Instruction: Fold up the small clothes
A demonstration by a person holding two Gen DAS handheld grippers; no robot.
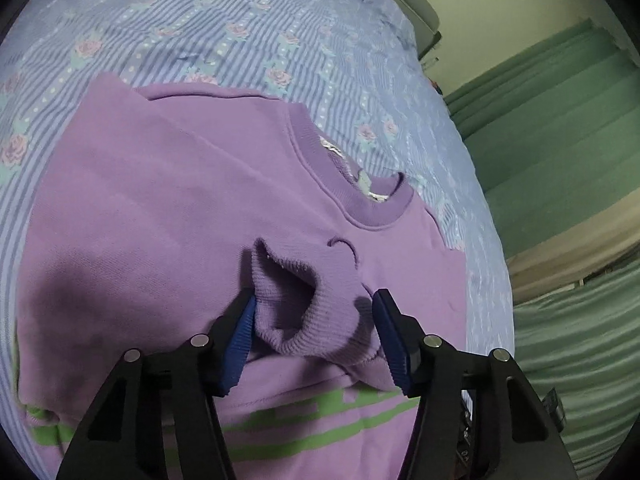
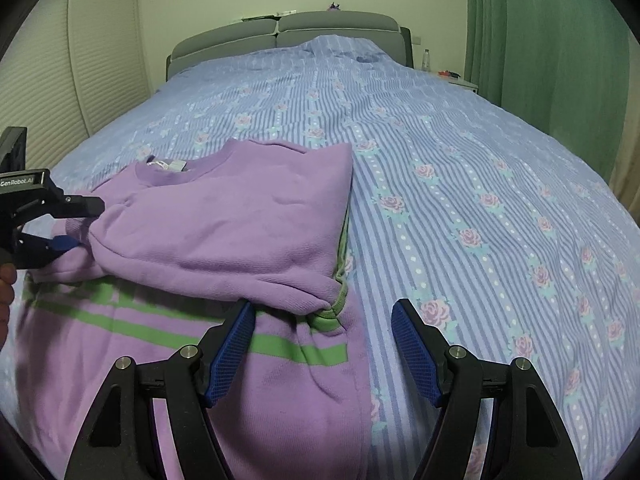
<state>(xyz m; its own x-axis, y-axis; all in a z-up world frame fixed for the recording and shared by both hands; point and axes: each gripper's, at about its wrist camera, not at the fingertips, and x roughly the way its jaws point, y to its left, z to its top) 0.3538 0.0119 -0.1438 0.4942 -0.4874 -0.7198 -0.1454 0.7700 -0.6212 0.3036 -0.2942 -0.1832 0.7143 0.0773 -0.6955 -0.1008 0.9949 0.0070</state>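
A lilac sweater (image 1: pixel 160 200) with green stripes (image 2: pixel 120 320) lies on the bed, its sleeves folded across the chest. In the left wrist view its ribbed cuff (image 1: pixel 288 320) sits gaping between the jaws of my left gripper (image 1: pixel 316 296). The left pad touches the cuff, which is not squeezed. The right wrist view shows that left gripper (image 2: pixel 80 222) at the far left, around the bunched sleeve end. My right gripper (image 2: pixel 323 305) hovers open over the sweater's right edge (image 2: pixel 340 280), where a green hem peeks out. Nothing is held in it.
The blue striped rose-patterned bedspread (image 2: pixel 480 200) stretches to a grey headboard (image 2: pixel 288 28). Green curtains (image 2: pixel 560 60) hang on the right, beside a nightstand (image 2: pixel 460 78) with a bottle (image 2: pixel 427 58). A person's hand (image 2: pixel 6 292) shows at the left edge.
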